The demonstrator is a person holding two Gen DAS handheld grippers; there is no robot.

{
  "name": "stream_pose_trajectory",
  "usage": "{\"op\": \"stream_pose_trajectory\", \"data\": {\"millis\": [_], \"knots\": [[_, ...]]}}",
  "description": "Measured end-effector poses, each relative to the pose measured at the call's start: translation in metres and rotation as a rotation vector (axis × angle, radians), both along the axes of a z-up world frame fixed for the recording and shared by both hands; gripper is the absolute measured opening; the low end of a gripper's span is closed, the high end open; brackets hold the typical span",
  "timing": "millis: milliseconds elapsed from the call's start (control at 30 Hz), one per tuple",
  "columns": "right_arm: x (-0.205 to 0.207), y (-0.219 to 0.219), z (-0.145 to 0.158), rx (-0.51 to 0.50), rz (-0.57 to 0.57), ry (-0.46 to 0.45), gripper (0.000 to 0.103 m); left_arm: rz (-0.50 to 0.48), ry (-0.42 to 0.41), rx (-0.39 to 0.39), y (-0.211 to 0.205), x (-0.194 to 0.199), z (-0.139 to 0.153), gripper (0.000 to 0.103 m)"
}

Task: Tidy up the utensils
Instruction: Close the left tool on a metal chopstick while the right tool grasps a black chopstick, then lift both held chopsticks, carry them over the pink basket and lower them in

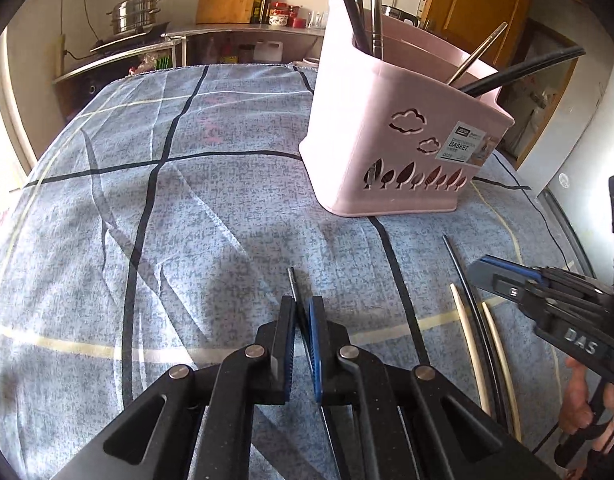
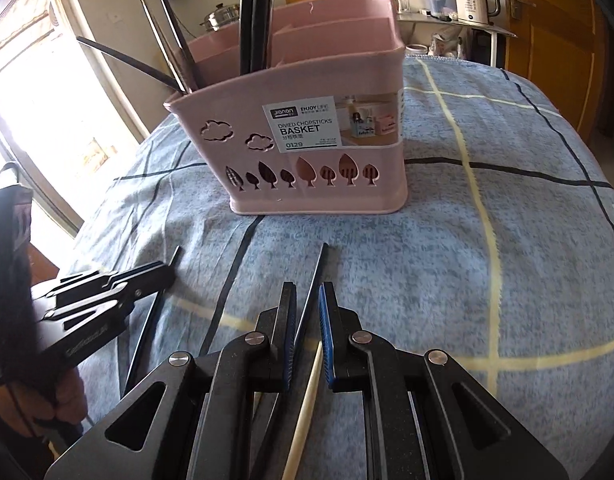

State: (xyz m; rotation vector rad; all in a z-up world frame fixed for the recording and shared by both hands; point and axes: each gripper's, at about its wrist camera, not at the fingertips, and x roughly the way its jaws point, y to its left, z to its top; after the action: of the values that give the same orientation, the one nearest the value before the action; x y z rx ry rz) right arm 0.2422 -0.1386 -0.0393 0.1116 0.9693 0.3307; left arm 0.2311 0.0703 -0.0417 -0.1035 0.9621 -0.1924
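Observation:
A pink chopsticks basket (image 1: 387,140) (image 2: 319,152) stands on the blue checked cloth, with several dark and metal utensils upright in it. My left gripper (image 1: 302,308) (image 2: 169,270) is shut on a thin black chopstick (image 1: 292,280) whose tip pokes out past the pads. My right gripper (image 2: 307,300) (image 1: 479,270) hovers low with its jaws a narrow gap apart. Another black chopstick (image 2: 321,264) (image 1: 457,268) lies on the cloth and shows through that gap, the pads not pressing it. A cream chopstick (image 2: 307,400) (image 1: 467,340) lies beside it, and a second cream one (image 1: 503,360) on its other side.
The cloth-covered table (image 1: 187,220) drops off at its edges on all sides. A counter with a steel pot (image 1: 135,12) and bottles is behind, a kettle (image 2: 475,0) on a shelf, and a wooden door (image 2: 555,40) to the right. A person's hand (image 1: 579,404) holds each tool.

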Motion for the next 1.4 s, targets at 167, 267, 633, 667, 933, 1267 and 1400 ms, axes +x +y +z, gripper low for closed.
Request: {"op": "stream_pose_trajectory", "data": {"millis": [167, 267, 633, 667, 933, 1267, 1400], "knots": [[0.011, 0.011, -0.010, -0.065, -0.001, 0.029, 0.012, -0.016, 0.010, 0.023, -0.008, 0.001, 0.001, 0.016], [0.011, 0.015, -0.010, -0.085, -0.002, 0.032, 0.012, -0.037, 0.007, 0.046, -0.019, 0.003, 0.001, 0.026], [0.007, 0.022, 0.004, -0.059, 0.027, 0.021, 0.005, -0.024, 0.018, 0.094, -0.029, 0.008, 0.004, 0.005], [0.005, 0.022, 0.009, -0.054, 0.032, 0.008, 0.005, -0.019, 0.016, 0.086, -0.026, 0.007, 0.006, 0.005], [-0.012, 0.010, 0.054, 0.003, 0.027, -0.088, 0.005, 0.001, -0.060, 0.012, -0.013, 0.000, 0.055, 0.004], [-0.021, -0.001, 0.130, 0.059, 0.007, -0.271, 0.005, -0.015, -0.253, -0.030, -0.016, -0.010, 0.152, 0.004], [-0.024, -0.004, 0.154, 0.055, 0.010, -0.341, 0.004, -0.020, -0.310, -0.029, -0.017, -0.010, 0.179, 0.004]]}}
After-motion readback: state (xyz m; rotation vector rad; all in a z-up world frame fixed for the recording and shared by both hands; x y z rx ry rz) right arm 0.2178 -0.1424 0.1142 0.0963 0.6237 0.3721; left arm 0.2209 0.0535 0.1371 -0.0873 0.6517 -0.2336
